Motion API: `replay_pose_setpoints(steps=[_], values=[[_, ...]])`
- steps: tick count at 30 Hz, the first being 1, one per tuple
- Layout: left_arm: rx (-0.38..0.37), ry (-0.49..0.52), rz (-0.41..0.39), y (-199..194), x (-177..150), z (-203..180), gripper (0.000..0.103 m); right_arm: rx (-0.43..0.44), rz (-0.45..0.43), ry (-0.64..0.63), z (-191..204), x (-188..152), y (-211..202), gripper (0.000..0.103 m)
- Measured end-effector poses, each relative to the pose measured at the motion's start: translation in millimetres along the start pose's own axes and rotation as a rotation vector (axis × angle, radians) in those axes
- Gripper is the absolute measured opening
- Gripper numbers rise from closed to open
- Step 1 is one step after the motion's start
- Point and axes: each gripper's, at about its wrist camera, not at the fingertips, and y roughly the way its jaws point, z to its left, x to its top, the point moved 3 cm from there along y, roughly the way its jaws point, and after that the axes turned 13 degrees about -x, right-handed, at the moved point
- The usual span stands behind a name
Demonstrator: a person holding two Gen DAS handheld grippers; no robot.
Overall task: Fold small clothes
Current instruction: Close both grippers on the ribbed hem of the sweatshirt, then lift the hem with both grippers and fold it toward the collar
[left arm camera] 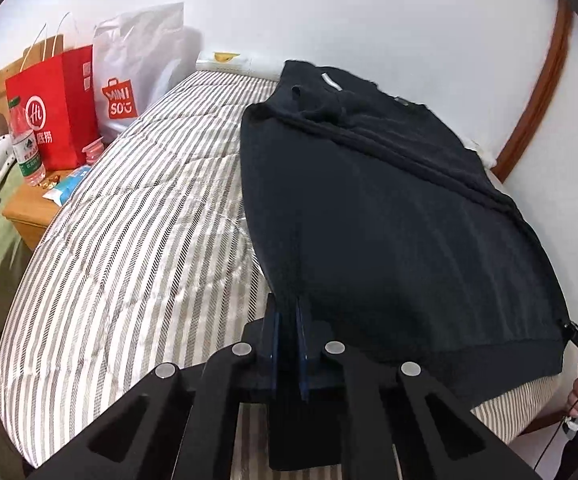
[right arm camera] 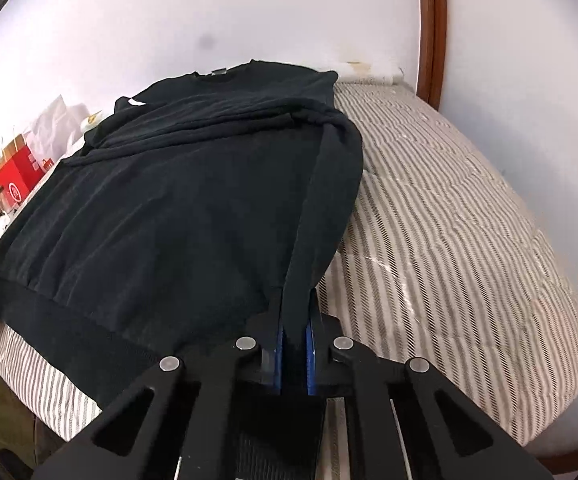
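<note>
Left claw [left arm camera: 287, 312] and right claw [right arm camera: 295, 312], lower centre of each frame, pinch the dark sweater's [right arm camera: 177, 200] hem corners. It lies flat mid-frame on your striped bed [right arm camera: 449, 220]. Soft, limp knit: you lift evenly or it sags.

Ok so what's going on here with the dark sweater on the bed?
A person is folding a dark sweater spread on a striped mattress. The left gripper and the right gripper are each shut on the near hem corners, with the sleeves already folded across the chest.
</note>
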Motion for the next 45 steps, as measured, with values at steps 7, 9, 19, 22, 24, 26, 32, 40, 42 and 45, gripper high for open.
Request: replay_pose_setpoints(steps=[7, 9, 19, 22, 24, 26, 32, 40, 42, 45], values=[[-0.039, 0.080, -0.020, -29.1, -21.1, -17.2, 0.007, 0.063, -0.012, 0.036, -18.2, -7.7, -23.0, 0.008], [-0.049, 0.081, -0.023, -35.6, -25.6, -18.6, 0.007, 0.085, -0.031, 0.038, -23.8, -8.9, -30.4, 0.008], [-0.112, 0.070, -0.128, -46.9, 15.8, -29.9, 0.007, 0.101, -0.140, 0.065, -21.0, 31.2, -42.6, 0.008], [-0.101, 0.092, -0.149, -46.4, 33.5, -36.9, 0.007, 0.112, -0.182, 0.113, -25.9, 53.0, -49.0, 0.008], [-0.104, 0.092, -0.167, -43.9, 47.5, -37.9, 0.007, 0.121, -0.200, 0.146, -29.0, 70.0, -49.0, 0.008], [-0.095, 0.093, -0.178, -39.8, 61.7, -38.0, 0.007, 0.123, -0.210, 0.168, -30.1, 84.9, -48.3, 0.008], [-0.067, 0.102, -0.188, -23.0, 102.8, -41.2, 0.007, 0.107, -0.217, 0.180, -22.6, 129.7, -35.3, 0.008], [-0.030, 0.070, -0.177, 11.0, 147.4, -43.2, 0.007, 0.091, -0.188, 0.187, -13.6, 170.2, -3.4, 0.008], [-0.030, 0.064, -0.175, 19.1, 157.5, -42.4, 0.007, 0.094, -0.183, 0.188, -11.8, 181.3, 4.7, 0.008], [-0.022, 0.061, -0.177, 31.2, 173.8, -41.6, 0.007, 0.094, -0.191, 0.187, -8.8, 197.6, 14.8, 0.008]])
